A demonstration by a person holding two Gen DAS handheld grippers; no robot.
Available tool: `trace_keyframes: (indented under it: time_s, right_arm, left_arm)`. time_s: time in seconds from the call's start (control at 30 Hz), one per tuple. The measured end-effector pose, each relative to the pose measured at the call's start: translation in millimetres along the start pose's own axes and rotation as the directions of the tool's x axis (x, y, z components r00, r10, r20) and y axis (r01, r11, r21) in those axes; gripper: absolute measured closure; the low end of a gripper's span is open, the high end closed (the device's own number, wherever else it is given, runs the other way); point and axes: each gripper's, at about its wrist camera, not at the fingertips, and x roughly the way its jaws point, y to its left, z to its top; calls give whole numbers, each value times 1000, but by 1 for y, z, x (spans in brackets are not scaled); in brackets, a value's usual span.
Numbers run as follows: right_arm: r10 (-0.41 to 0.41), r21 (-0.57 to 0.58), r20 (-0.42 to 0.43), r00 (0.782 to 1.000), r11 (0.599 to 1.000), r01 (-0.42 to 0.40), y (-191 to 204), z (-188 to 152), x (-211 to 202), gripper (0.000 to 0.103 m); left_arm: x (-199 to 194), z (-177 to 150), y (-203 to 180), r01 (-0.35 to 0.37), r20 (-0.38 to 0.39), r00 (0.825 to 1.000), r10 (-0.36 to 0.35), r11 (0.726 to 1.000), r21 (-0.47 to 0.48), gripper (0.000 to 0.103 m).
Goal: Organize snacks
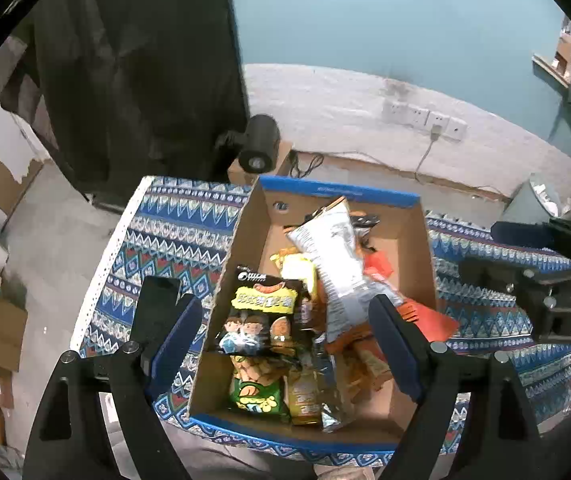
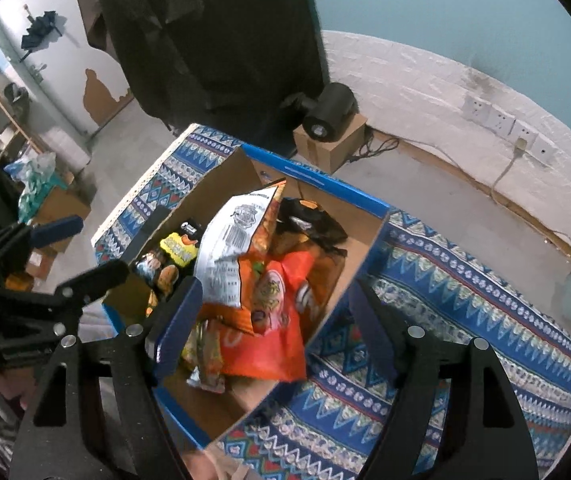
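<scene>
A cardboard box with a blue rim point(image 1: 337, 190) point(image 2: 325, 184) sits on a blue patterned cloth point(image 1: 173, 232) and holds several snack bags. Near the left wall lies a black bag with cartoon children point(image 1: 261, 312), with a green bag point(image 1: 259, 388) below it. A white bag point(image 1: 333, 260) point(image 2: 225, 240) lies across the pile, over an orange bag point(image 2: 285, 344). My left gripper point(image 1: 285, 340) hangs open above the box's near left part with nothing between its pads. My right gripper point(image 2: 273, 320) is open above the orange bag, gripping nothing. Each gripper also shows in the other's view, the right gripper point(image 1: 485, 250) and the left gripper point(image 2: 81, 252).
A black cylindrical lamp point(image 1: 259, 144) point(image 2: 325, 114) stands on a small carton behind the table. Wall sockets point(image 1: 425, 116) with a cable line the white wall. Dark fabric point(image 1: 137, 80) hangs at the back left. Cartons and bags clutter the floor on the left point(image 2: 53, 200).
</scene>
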Motion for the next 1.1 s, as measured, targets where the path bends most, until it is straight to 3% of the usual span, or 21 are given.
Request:
trace_keyframes:
  time_s: [0.4, 0.53, 0.63, 1.1]
  right_arm:
    - [-12, 14, 58, 998, 1000, 12, -12, -24, -35, 26]
    - [-17, 10, 74, 997, 1000, 16, -13, -30, -43, 26]
    - [-42, -9, 95, 995, 999, 43, -13, -35, -49, 26]
    - [-54, 22, 126, 991, 998, 51, -29, -50, -59, 26]
  left_arm:
    - [-31, -11, -22, -34, 83, 996, 30, 998, 47, 14]
    - [-36, -15, -29, -41, 98, 995, 35, 997, 61, 5]
    - [-39, -19, -35, -50, 107, 993, 42, 996, 69, 4]
    - [-51, -20, -49, -26, 138, 990, 13, 996, 87, 2]
